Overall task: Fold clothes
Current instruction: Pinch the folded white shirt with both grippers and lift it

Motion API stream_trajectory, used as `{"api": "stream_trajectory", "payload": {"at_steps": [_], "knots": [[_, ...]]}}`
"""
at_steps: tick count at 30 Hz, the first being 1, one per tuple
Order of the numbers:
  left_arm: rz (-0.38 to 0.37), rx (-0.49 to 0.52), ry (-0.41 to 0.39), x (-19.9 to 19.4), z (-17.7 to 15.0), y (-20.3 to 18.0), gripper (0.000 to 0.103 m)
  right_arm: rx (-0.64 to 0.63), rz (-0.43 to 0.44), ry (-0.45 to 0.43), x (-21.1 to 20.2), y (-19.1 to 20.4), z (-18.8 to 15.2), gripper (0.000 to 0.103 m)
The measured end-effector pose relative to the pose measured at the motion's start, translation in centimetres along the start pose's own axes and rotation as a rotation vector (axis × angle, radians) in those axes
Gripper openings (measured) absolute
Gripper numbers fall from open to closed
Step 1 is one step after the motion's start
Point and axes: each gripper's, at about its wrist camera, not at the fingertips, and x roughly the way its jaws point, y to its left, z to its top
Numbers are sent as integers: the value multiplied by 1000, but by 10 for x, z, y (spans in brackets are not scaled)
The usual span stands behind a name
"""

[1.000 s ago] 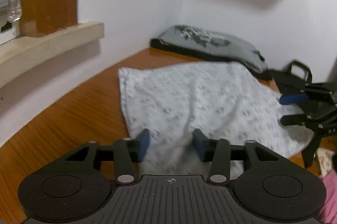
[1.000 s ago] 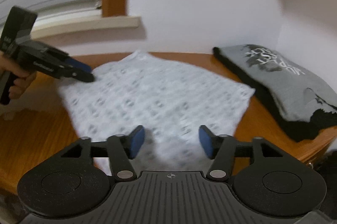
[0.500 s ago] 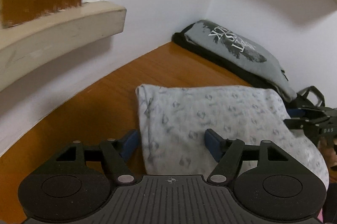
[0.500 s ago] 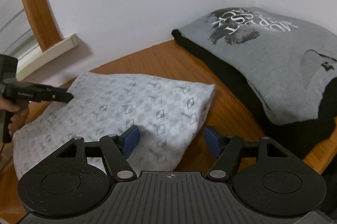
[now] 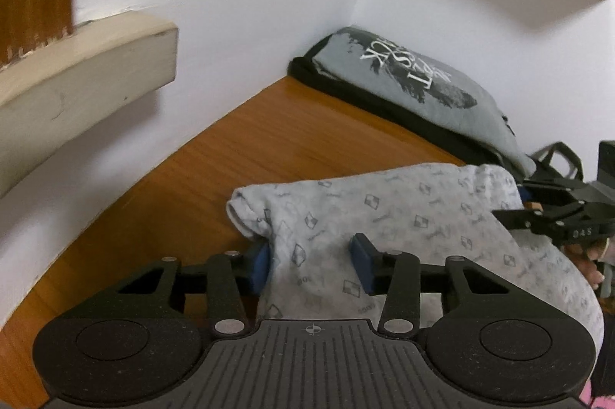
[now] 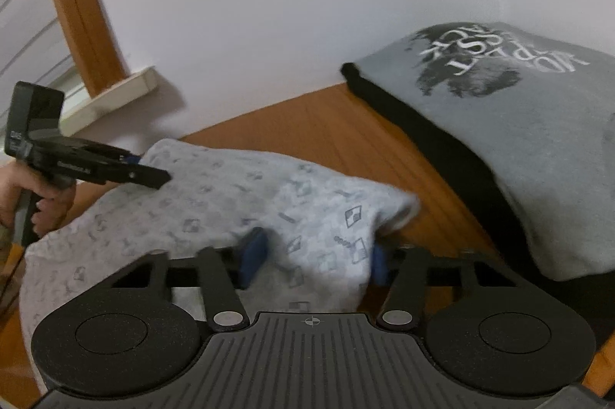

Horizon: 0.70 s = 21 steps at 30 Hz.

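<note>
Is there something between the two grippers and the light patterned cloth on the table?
Nothing visible. The patterned cloth already lies between the open jaws of the left gripper and of the right gripper.

A patterned garment [image 5: 384,216] lies on the table [image 5: 269,143]; a folded shirt [image 5: 415,82] sits behind it in the corner.

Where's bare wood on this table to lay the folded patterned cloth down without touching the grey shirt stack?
Bare wood runs between the patterned cloth and the wall, narrowing toward the corner beside the grey shirt stack. A narrower strip separates cloth and stack. It is crowded where the left tool and right tool straddle the cloth.
</note>
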Motion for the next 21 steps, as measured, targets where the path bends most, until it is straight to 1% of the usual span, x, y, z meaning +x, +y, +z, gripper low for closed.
{"api": "stream_trajectory", "payload": {"at_steps": [2, 4, 7, 11, 15, 19, 21], "knots": [[-12, -7, -1, 1, 0, 1, 32, -1, 15, -2, 2, 1, 1, 31], [-20, -2, -13, 1, -2, 0, 26, -3, 31, -5, 5, 1, 1, 26], [-12, 8, -46, -2, -3, -3, 19, -26, 8, -51, -3, 9, -1, 21], [3, 52, -111, -17, 2, -14, 13, -57, -24, -114, -13, 20, -3, 19], [2, 101, -190, -40, 14, -30, 10, -113, -25, -245, -41, 37, 0, 18], [11, 161, -300, -59, 24, -48, 9, -219, -75, -377, -69, 56, -1, 18], [6, 186, -350, -63, 30, -54, 9, -256, -97, -421, -77, 61, -1, 18]]}}
